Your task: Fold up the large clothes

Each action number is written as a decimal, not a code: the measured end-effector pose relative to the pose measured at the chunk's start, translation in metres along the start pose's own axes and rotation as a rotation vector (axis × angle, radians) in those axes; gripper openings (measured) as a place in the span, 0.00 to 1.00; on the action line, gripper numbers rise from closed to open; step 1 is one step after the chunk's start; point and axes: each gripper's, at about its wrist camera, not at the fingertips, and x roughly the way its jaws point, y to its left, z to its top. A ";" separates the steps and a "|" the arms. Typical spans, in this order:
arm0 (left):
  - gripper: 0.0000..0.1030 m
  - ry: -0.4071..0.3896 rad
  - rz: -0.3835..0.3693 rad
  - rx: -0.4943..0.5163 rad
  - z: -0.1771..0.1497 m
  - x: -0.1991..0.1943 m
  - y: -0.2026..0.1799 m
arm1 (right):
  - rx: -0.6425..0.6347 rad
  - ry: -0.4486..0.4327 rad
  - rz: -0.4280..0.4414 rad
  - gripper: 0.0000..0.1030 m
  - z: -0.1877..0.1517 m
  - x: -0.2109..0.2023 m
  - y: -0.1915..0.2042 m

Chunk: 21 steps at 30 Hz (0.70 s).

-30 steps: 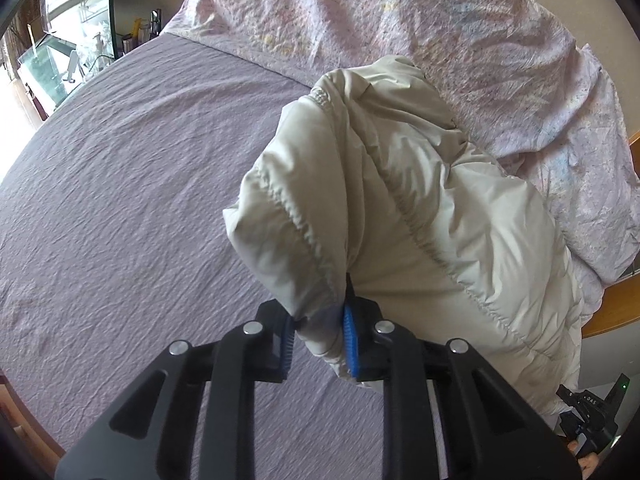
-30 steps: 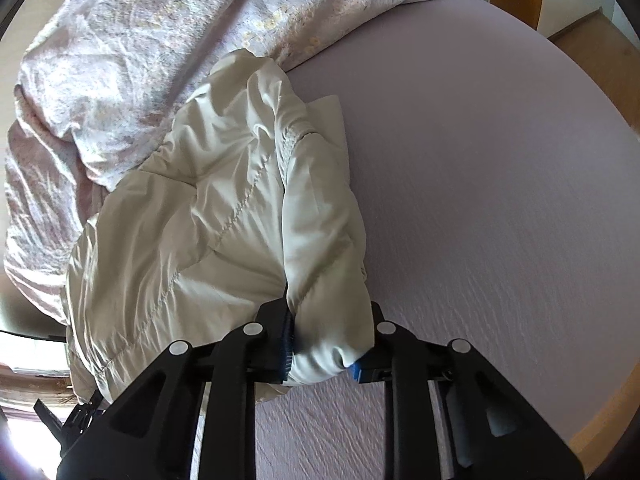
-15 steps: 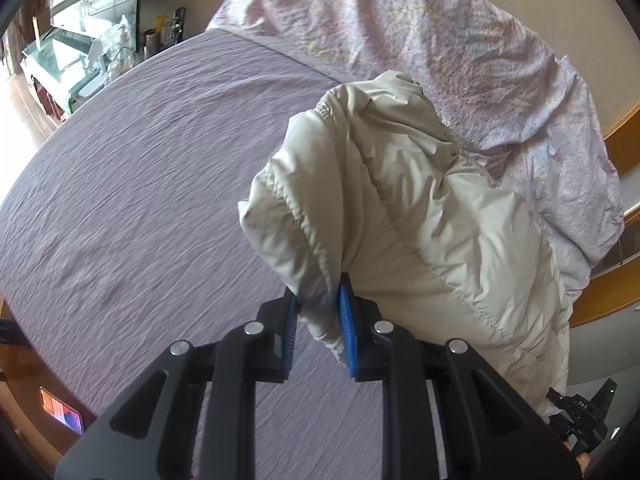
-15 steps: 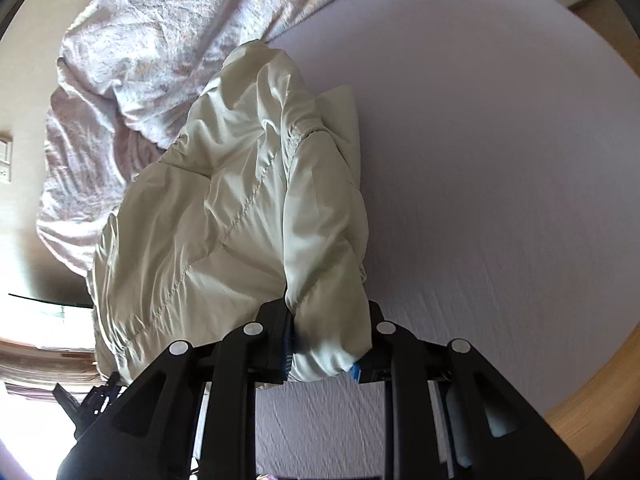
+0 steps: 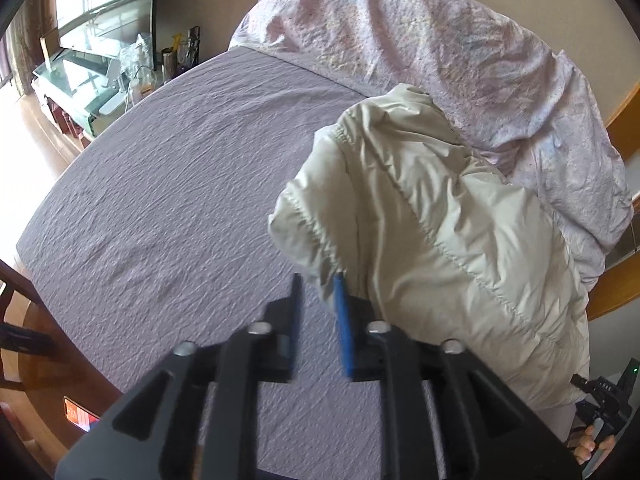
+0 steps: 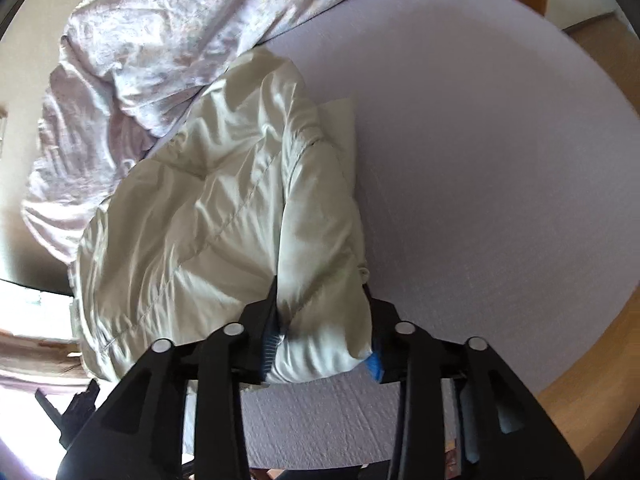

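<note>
My left gripper [image 5: 318,312] is opening, the puffy cream jacket [image 5: 440,232] slipping clear onto the purple bed [image 5: 180,184]. My right gripper [image 6: 324,336] is opening around its soft, light, slippery hem; quilted seams look easiest to pinch.

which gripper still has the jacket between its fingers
The right gripper: the jacket fills the gap between its opening jaws. The left gripper is opening too, but the jacket only brushes its blue pad.
</note>
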 end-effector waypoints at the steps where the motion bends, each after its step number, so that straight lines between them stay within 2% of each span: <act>1: 0.31 -0.002 0.002 0.003 0.001 0.001 -0.002 | -0.001 -0.028 -0.022 0.44 0.000 -0.005 0.000; 3: 0.37 0.005 -0.006 0.009 0.004 0.003 -0.005 | 0.001 -0.101 -0.044 0.55 0.004 -0.017 0.002; 10: 0.58 0.032 -0.029 0.029 0.012 0.018 -0.016 | -0.043 -0.156 -0.004 0.55 0.010 -0.034 0.022; 15: 0.63 0.067 -0.021 0.005 0.017 0.035 -0.019 | -0.136 -0.155 0.038 0.55 0.003 -0.034 0.056; 21: 0.66 0.105 -0.013 -0.053 0.019 0.054 -0.014 | -0.258 -0.106 0.115 0.55 -0.017 -0.020 0.104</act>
